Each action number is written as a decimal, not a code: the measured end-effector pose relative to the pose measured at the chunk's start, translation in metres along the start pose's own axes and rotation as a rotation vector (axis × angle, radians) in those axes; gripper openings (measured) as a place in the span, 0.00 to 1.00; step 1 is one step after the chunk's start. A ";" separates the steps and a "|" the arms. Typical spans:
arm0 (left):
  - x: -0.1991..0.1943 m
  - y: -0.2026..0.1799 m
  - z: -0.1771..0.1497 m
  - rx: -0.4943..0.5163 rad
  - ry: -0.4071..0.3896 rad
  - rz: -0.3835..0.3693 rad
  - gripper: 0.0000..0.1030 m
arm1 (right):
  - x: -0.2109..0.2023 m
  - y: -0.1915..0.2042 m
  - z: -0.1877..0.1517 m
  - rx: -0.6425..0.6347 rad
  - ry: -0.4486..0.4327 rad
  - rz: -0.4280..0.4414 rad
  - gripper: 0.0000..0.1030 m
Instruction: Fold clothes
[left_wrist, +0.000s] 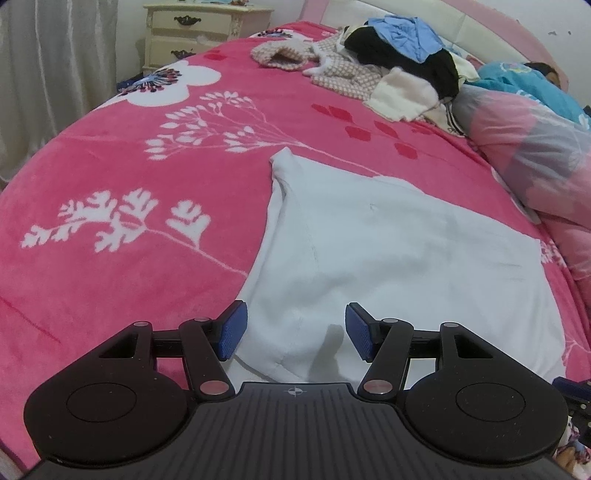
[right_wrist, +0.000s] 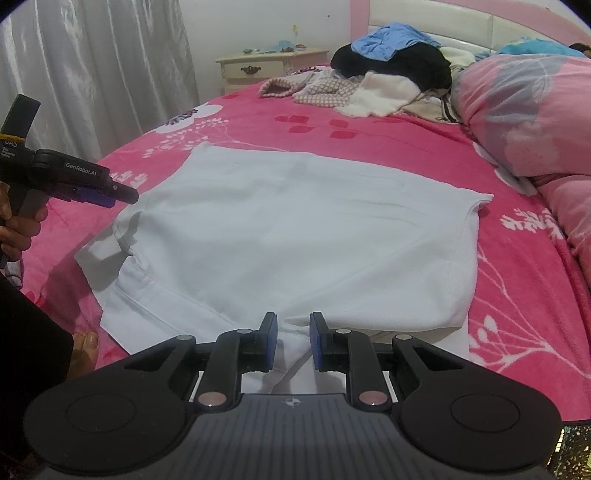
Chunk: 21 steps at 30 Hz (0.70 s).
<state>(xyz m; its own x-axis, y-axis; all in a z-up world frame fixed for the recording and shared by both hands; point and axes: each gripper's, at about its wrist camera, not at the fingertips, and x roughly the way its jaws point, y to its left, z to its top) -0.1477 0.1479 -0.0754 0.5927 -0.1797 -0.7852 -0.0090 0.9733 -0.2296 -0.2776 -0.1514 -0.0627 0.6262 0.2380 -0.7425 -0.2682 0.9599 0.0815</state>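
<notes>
A white garment (right_wrist: 295, 229) is seen spread flat on the pink floral blanket (left_wrist: 129, 155) of the bed, near its front edge. Its long axis is laid across the bed, roughly parallel to that edge, with a sleeve or flap (right_wrist: 99, 251) at the left end. The left gripper (left_wrist: 291, 330) is held released over the garment's near left edge, nothing being clasped. The right gripper (right_wrist: 293, 341) is narrowed over the near hem, a gap remaining between its pads; whether cloth is pinched cannot be told. A pile of clothes (left_wrist: 388, 70) is heaped toward the headboard (right_wrist: 424, 18), beside a quilt (right_wrist: 524, 122).
</notes>
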 end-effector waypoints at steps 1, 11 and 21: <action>0.000 0.000 0.000 -0.001 0.000 0.000 0.57 | 0.000 0.000 0.000 -0.002 0.000 0.000 0.21; -0.002 -0.002 -0.004 -0.015 0.002 0.004 0.57 | 0.001 0.001 0.000 -0.004 0.005 0.001 0.21; -0.002 -0.002 -0.003 -0.014 0.003 0.002 0.57 | 0.002 0.002 -0.001 -0.006 0.012 0.001 0.21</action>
<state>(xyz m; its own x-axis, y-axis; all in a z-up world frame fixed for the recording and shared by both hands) -0.1516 0.1462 -0.0755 0.5901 -0.1778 -0.7875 -0.0216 0.9716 -0.2356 -0.2778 -0.1494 -0.0644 0.6168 0.2367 -0.7507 -0.2727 0.9589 0.0783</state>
